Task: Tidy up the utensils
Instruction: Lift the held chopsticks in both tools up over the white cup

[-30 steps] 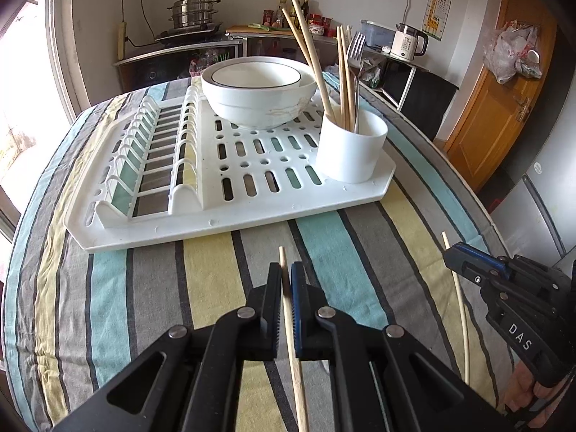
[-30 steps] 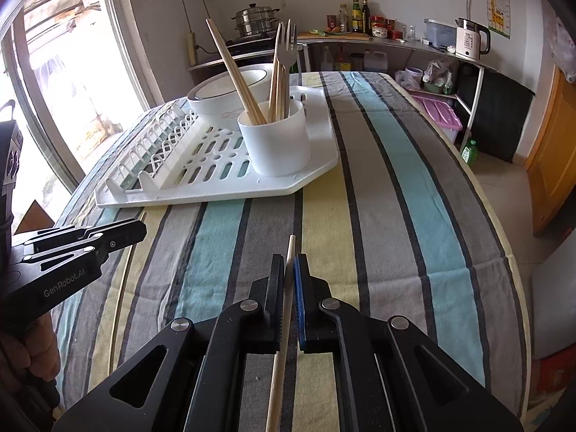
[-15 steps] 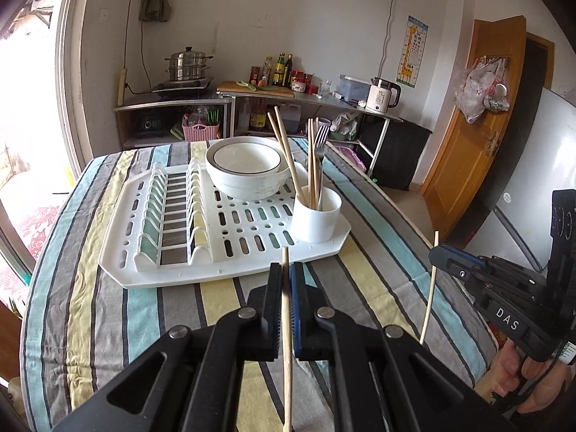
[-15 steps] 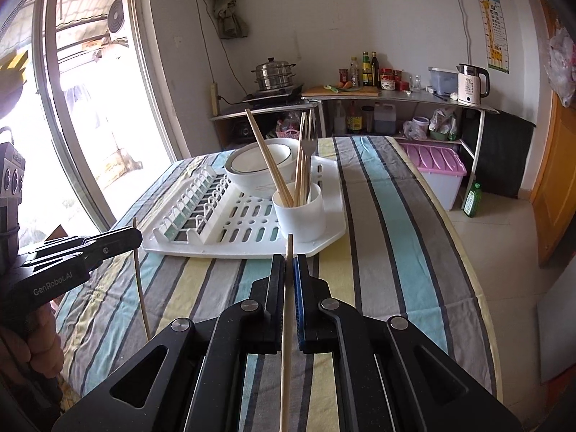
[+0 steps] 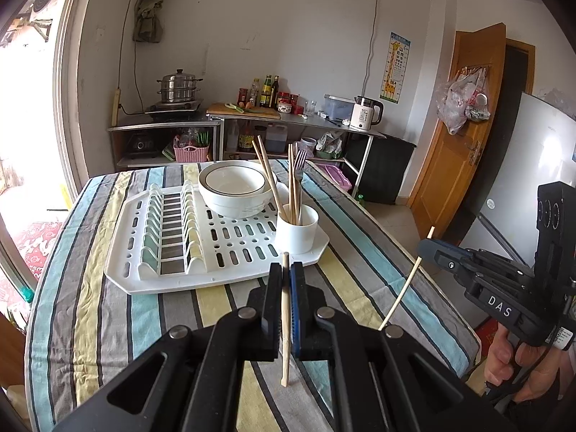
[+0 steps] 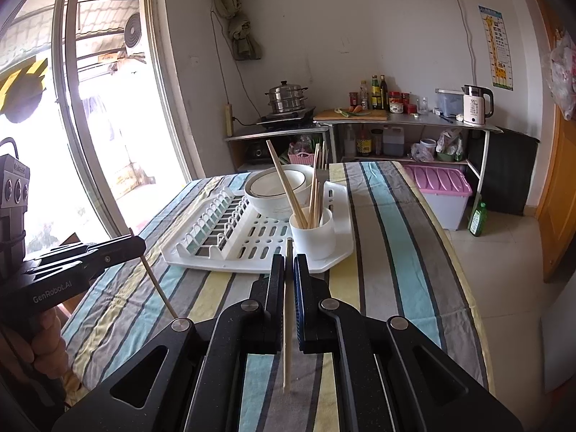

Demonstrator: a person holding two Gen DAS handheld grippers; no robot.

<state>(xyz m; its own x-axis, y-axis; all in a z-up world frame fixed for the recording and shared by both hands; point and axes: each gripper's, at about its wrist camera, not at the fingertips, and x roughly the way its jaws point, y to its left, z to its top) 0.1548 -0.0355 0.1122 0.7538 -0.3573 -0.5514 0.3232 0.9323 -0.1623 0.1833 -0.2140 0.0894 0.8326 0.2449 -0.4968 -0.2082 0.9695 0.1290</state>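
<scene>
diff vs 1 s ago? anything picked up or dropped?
Both grippers rose off the table, each lifting its chopstick: left gripper with left chopstick, right gripper with right chopstick. Nothing released. Utensil cup, bowl, rack unchanged.

- A table [image 5: 90, 309] under a striped cloth stands mid-room.
- Behind the table, a metal shelf [image 5: 288, 122] runs along the white wall [image 5: 288, 28], carrying a steamer pot [image 5: 179, 86], bottles [image 5: 270, 88] and a kettle [image 5: 367, 111].
- Left of the table, a big window [image 6: 104, 115] pours in bright daylight.
- Right of the table, a wooden door [image 5: 457, 151] stands open.
- A pink-lidded bin [image 6: 439, 190] sits on the tiled floor [image 6: 504, 252].
</scene>
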